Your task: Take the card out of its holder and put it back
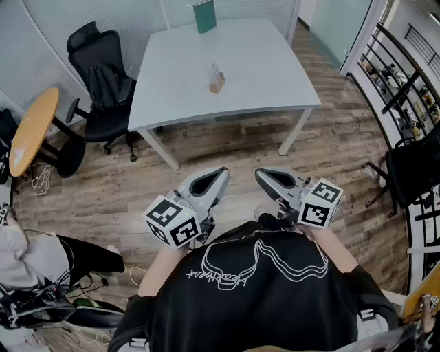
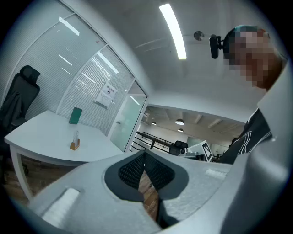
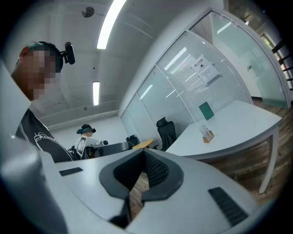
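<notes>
A small wooden card holder (image 1: 216,84) with a pale card standing in it sits near the middle of the white table (image 1: 261,75). It also shows as the holder (image 2: 74,144) in the left gripper view and the holder (image 3: 208,135) in the right gripper view. My left gripper (image 1: 223,171) and right gripper (image 1: 260,174) are held close to my chest, well short of the table and above the wooden floor. The left gripper (image 2: 144,153) is shut with nothing between its pads. The right gripper (image 3: 143,152) is shut and empty too.
A green upright object (image 1: 204,15) stands at the table's far edge. A black office chair (image 1: 103,75) and a round wooden table (image 1: 31,127) are to the left. A seated person (image 1: 27,254) is at lower left. A railing and another black chair (image 1: 412,168) are on the right.
</notes>
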The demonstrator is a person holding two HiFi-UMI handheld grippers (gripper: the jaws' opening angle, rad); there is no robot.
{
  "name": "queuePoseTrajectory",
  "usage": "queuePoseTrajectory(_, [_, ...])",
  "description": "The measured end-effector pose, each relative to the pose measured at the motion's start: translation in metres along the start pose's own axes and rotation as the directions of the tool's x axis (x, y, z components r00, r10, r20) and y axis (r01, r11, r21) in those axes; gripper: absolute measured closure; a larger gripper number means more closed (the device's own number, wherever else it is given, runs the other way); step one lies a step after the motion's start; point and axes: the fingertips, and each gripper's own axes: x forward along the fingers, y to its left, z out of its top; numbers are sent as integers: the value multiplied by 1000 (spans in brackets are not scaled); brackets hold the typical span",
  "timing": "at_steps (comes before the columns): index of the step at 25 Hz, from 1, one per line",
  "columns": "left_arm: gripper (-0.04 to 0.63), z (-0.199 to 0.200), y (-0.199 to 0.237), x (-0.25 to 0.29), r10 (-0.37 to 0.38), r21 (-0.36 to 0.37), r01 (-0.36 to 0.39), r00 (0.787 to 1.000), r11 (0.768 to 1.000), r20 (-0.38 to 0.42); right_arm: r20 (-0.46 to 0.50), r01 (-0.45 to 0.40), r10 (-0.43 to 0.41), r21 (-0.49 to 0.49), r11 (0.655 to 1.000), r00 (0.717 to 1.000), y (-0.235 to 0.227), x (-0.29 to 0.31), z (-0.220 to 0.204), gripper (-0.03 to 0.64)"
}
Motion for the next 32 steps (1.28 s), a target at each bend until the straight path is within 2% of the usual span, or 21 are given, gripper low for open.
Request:
queuePoseTrajectory(17, [581, 2, 0, -8, 15, -13, -15, 1000, 1000, 21, 4, 5, -5, 23, 1000, 1000, 5, -2, -3, 607])
queuePoseTrajectory(25, [581, 2, 17, 8, 56, -13, -56, 998, 998, 2, 43, -6, 4, 50, 999, 999, -23, -2, 5, 607])
queuePoseTrajectory(32, [581, 13, 64, 46, 101, -22, -101, 995, 995, -15, 40, -24, 21, 78, 997, 999, -76, 23, 26, 607])
